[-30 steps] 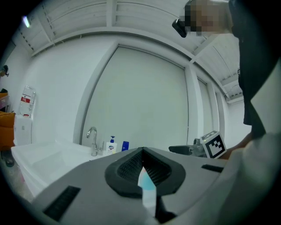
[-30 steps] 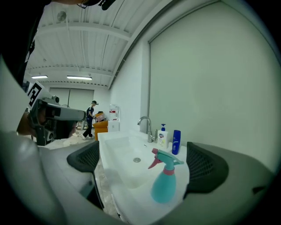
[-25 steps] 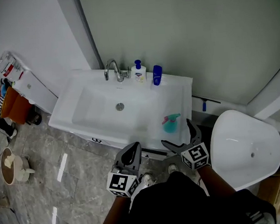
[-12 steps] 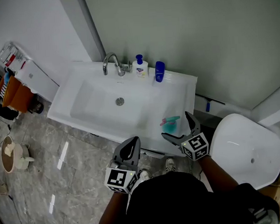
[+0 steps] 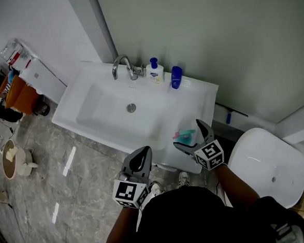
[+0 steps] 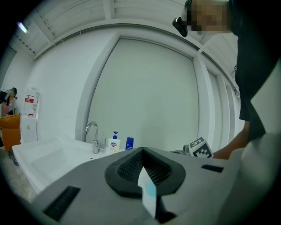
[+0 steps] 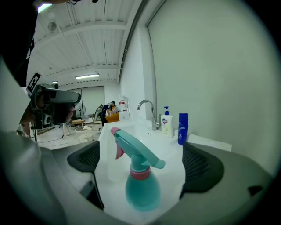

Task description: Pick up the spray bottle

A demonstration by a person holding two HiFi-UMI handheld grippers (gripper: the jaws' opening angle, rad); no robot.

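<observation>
Your right gripper [image 5: 188, 135] is wide open at the front right corner of the sink [image 5: 205, 96]. The spray bottle [image 7: 139, 186] stands upright on the ledge there, between the two jaws, with a gap on either side and its trigger head turned to the left. It seems to touch neither pad, though the wide-angle view makes depth hard to judge. Your left gripper [image 6: 142, 163] is closed on nothing, just in front of the sink.
</observation>
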